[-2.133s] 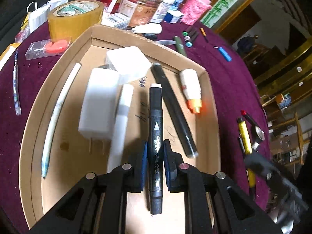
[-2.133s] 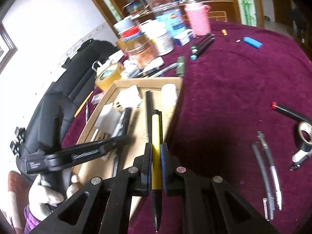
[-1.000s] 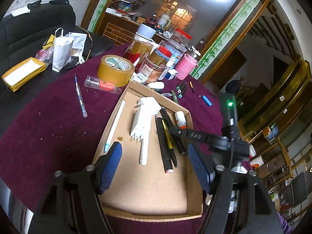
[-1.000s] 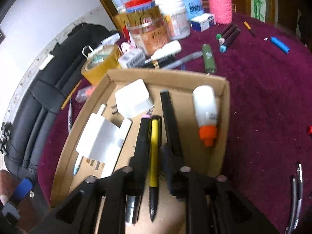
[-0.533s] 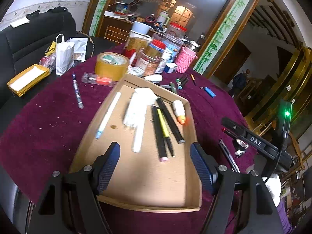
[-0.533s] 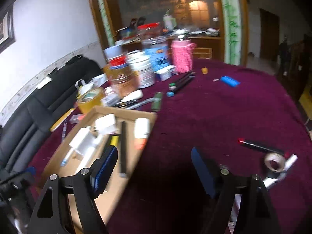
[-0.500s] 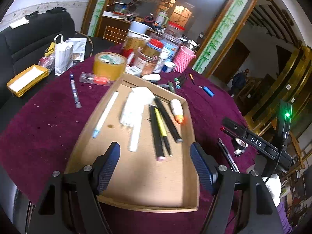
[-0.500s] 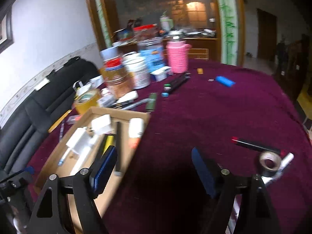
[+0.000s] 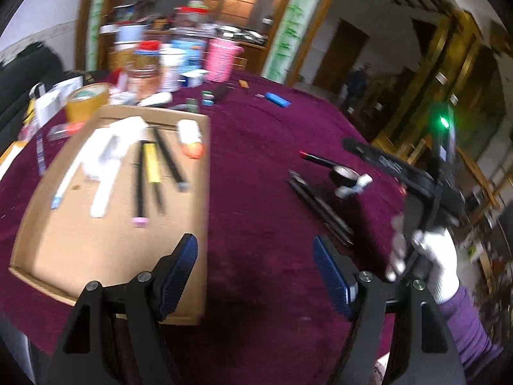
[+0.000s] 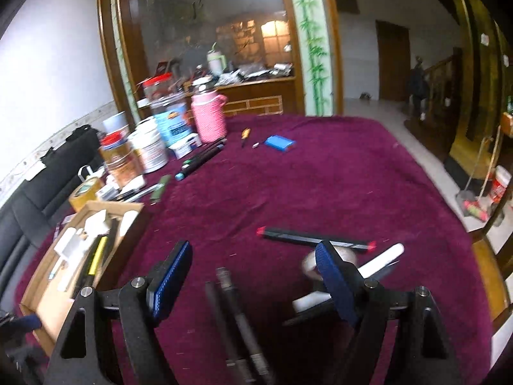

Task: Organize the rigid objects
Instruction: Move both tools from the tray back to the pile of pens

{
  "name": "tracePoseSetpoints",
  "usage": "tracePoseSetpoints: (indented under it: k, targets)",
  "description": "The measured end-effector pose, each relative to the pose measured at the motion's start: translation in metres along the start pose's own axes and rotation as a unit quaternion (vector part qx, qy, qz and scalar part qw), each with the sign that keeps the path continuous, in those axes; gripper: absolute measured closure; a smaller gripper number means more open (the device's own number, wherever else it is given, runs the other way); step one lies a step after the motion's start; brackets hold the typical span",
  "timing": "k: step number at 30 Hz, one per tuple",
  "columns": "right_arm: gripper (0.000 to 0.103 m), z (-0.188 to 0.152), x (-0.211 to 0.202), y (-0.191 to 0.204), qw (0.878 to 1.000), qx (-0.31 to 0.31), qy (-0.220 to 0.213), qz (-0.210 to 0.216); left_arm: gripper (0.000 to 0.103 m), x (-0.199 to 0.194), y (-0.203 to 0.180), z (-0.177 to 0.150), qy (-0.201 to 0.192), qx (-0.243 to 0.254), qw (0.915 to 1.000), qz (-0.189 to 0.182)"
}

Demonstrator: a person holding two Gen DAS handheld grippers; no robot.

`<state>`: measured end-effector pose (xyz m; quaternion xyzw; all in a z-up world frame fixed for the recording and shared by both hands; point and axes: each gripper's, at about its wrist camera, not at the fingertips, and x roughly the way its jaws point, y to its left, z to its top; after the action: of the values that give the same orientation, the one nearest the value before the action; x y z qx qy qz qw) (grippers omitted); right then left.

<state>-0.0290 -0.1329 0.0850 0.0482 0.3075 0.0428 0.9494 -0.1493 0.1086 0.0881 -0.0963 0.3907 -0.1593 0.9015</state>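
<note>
Both grippers are empty with jaws wide apart. The right gripper (image 10: 253,276) hangs over the bench (image 10: 320,192), covered in a dark red cloth, with two thin dark pens (image 10: 237,317) lying side by side directly under its jaws. Their long axes run nearly along the line the gripper points, from near the camera away toward the far edge, so the jaws already straddle them crosswise. Just to the right lie a roll of tape (image 10: 309,264), a white marker (image 10: 381,261) and a black stick with red ends (image 10: 315,239).

The left gripper (image 9: 255,272) sits over bare cloth beside the shallow cardboard tray (image 9: 96,256), with the pens well off to its right, so the right hand is clearly the nearer. The tray, already holding a yellow pen (image 9: 151,163) and other items, lies to the left of the pens.
</note>
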Motion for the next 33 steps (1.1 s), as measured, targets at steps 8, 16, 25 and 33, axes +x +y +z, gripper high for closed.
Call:
tracePoseSetpoints:
  k: [8, 16, 25, 33]
  targets:
    - [0.02, 0.002, -0.002, -0.048, 0.999, 0.037, -0.014, -0.029, 0.03, 0.022, -0.052, -0.015, 0.031, 0.068, 0.9969, -0.025]
    - [0.015, 0.015, -0.001, -0.083, 0.995, 0.071, -0.041, -0.05, 0.03, 0.036, -0.061, -0.016, 0.05, 0.079, 0.9955, -0.018]
    - [0.014, 0.005, 0.006, -0.131, 0.986, 0.145, -0.046, -0.071, 0.03, 0.064, -0.064, -0.008, 0.081, 0.076, 0.9938, -0.011]
    - [0.014, 0.001, 0.011, -0.145, 0.981, 0.184, -0.025, -0.06, 0.03, 0.107, -0.051, 0.025, 0.126, 0.011, 0.9918, -0.019]
